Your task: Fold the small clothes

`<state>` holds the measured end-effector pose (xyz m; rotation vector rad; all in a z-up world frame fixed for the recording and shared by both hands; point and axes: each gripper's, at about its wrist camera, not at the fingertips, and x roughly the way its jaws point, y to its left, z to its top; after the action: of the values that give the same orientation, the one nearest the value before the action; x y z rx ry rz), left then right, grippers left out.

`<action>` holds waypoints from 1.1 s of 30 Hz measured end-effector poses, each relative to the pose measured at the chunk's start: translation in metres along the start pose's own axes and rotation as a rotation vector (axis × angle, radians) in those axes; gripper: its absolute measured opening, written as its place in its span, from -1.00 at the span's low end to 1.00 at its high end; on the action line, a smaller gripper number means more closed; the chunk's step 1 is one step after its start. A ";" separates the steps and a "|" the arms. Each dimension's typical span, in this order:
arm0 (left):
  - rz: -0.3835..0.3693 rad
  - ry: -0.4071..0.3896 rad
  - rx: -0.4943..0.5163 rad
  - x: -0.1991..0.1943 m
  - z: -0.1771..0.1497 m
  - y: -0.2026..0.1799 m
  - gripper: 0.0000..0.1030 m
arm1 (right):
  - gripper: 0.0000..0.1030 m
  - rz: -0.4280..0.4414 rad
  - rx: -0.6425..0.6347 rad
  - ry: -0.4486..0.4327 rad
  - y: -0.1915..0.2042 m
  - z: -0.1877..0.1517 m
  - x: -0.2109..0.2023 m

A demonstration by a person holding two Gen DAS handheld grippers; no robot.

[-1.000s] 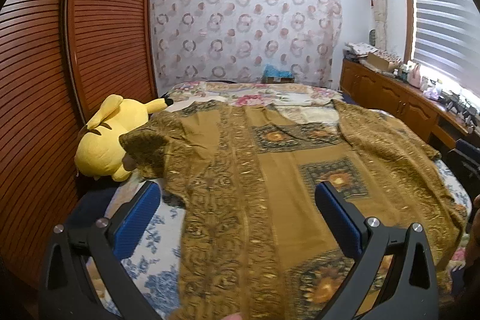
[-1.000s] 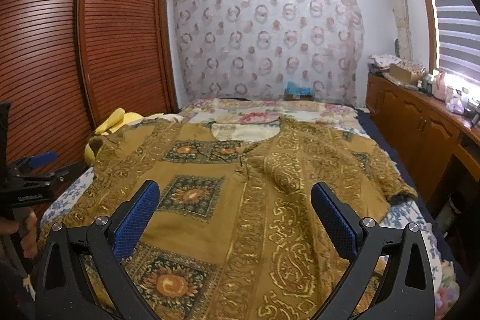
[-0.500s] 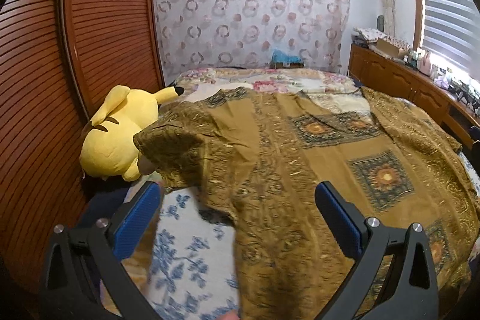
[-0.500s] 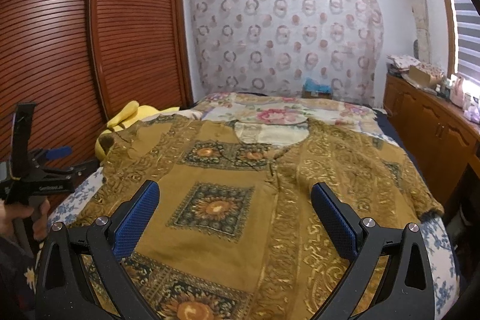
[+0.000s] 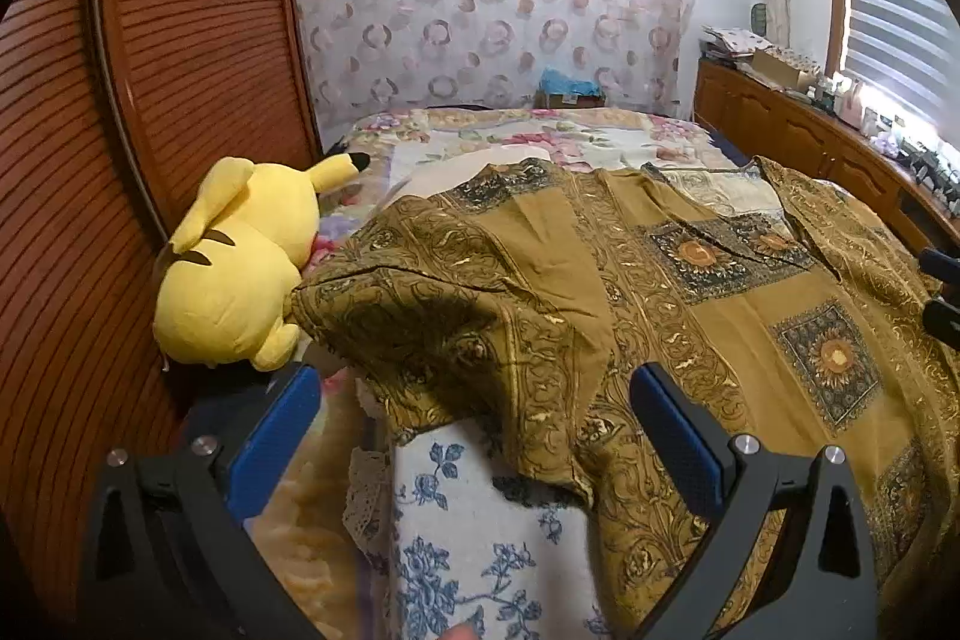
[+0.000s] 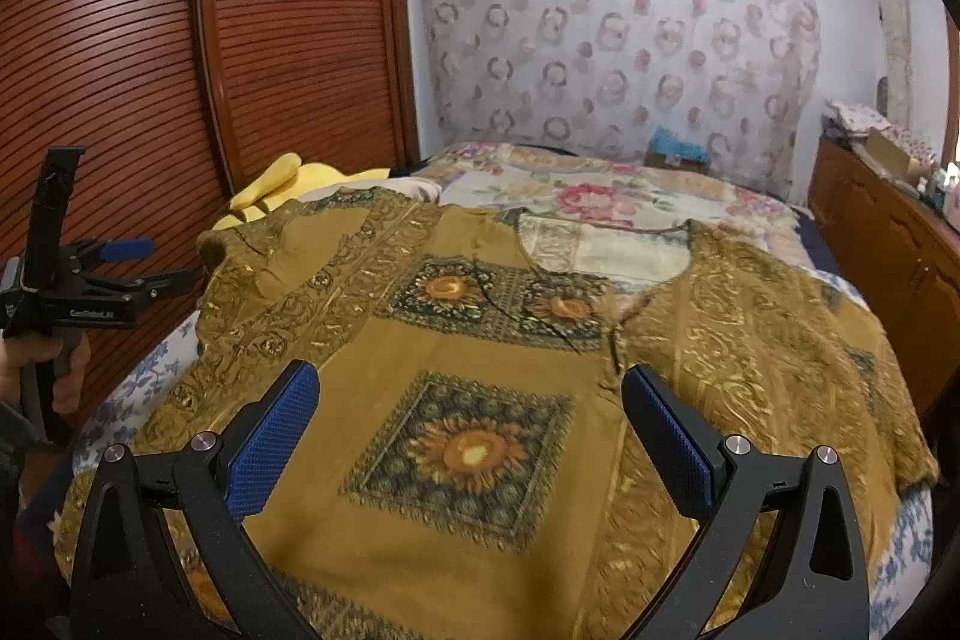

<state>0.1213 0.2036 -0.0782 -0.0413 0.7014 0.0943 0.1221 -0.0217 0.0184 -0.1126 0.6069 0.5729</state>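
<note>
A mustard-gold patterned shirt [image 6: 480, 400] lies spread front-up across the bed [image 6: 630, 196], its neckline toward twelve o'clock and its sunflower squares running down the middle.

The left gripper [image 5: 474, 436] hovers low over the near-left corner of the bed, its blue-padded fingers [image 5: 273, 436] spread wide with nothing between them. Between and just beyond them lies the shirt's left sleeve [image 5: 432, 334], rumpled and overlapping the blue-flowered sheet [image 5: 480, 538]; the pads sit apart from the cloth. From the right wrist view, the same tool appears at nine o'clock, held level by a hand [image 6: 63, 370] wrapped around its grip from below and aimed toward the sleeve; whether its tips touch the fabric there is hard to judge at this angle.

The right gripper [image 6: 468, 436] hangs above the shirt's lower front, pointing toward twelve o'clock, fingers [image 6: 666, 436] parted wide and empty, framing the largest sunflower square [image 6: 462, 451]. Its pads look to be clear of the cloth.

A yellow plush toy [image 5: 234, 274] lies at the bed's left edge, at ten o'clock from the left gripper, just beside the sleeve's cuff and against the slatted wooden wardrobe [image 5: 180, 70].
</note>
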 end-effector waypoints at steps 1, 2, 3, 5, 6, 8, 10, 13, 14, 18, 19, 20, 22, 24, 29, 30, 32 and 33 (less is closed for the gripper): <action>-0.011 0.008 -0.006 0.003 0.001 0.003 1.00 | 1.00 0.004 0.001 0.006 0.000 0.002 0.005; -0.017 0.012 -0.009 0.004 0.002 0.005 1.00 | 1.00 0.009 0.002 0.012 0.000 0.004 0.008; -0.027 0.017 -0.012 0.006 0.004 0.007 1.00 | 1.00 0.016 0.004 0.018 -0.001 0.006 0.012; -0.040 0.017 -0.013 0.009 0.007 0.011 1.00 | 1.00 0.030 0.000 0.035 0.001 0.008 0.020; -0.045 0.015 -0.017 0.010 0.009 0.013 1.00 | 1.00 0.036 -0.006 0.046 0.001 0.010 0.025; -0.071 0.012 -0.035 0.011 0.014 0.019 0.91 | 1.00 0.044 -0.016 0.066 0.002 0.012 0.034; -0.086 0.011 -0.054 0.015 0.019 0.025 0.89 | 1.00 0.055 -0.022 0.088 0.003 0.013 0.044; -0.089 0.007 -0.061 0.021 0.028 0.032 0.81 | 1.00 0.071 -0.032 0.115 0.005 0.016 0.059; -0.092 0.008 -0.065 0.023 0.030 0.034 0.79 | 1.00 0.077 -0.036 0.123 0.005 0.016 0.063; -0.085 0.045 -0.089 0.039 0.036 0.046 0.51 | 1.00 0.108 -0.055 0.168 0.009 0.017 0.083; -0.083 0.050 -0.095 0.043 0.035 0.048 0.50 | 1.00 0.115 -0.061 0.180 0.010 0.016 0.087; -0.080 0.062 -0.098 0.047 0.035 0.051 0.49 | 1.00 0.120 -0.066 0.188 0.012 0.015 0.090; -0.058 0.079 -0.108 0.054 0.033 0.056 0.49 | 1.00 0.128 -0.082 0.205 0.016 0.013 0.097; -0.049 0.101 -0.127 0.060 0.030 0.061 0.49 | 1.00 0.136 -0.093 0.216 0.019 0.011 0.101; -0.064 0.121 -0.143 0.068 0.025 0.062 0.43 | 1.00 0.144 -0.111 0.234 0.023 0.006 0.109; -0.066 0.120 -0.141 0.068 0.025 0.061 0.21 | 1.00 0.145 -0.115 0.238 0.024 0.005 0.110; -0.065 0.140 -0.138 0.071 0.026 0.061 0.10 | 1.00 0.144 -0.119 0.245 0.024 0.002 0.112; -0.064 0.144 -0.139 0.071 0.025 0.060 0.10 | 1.00 0.148 -0.116 0.249 0.023 0.001 0.112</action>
<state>0.1852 0.2703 -0.1050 -0.2052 0.8359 0.0794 0.1850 0.0513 -0.0429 -0.2532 0.8286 0.7439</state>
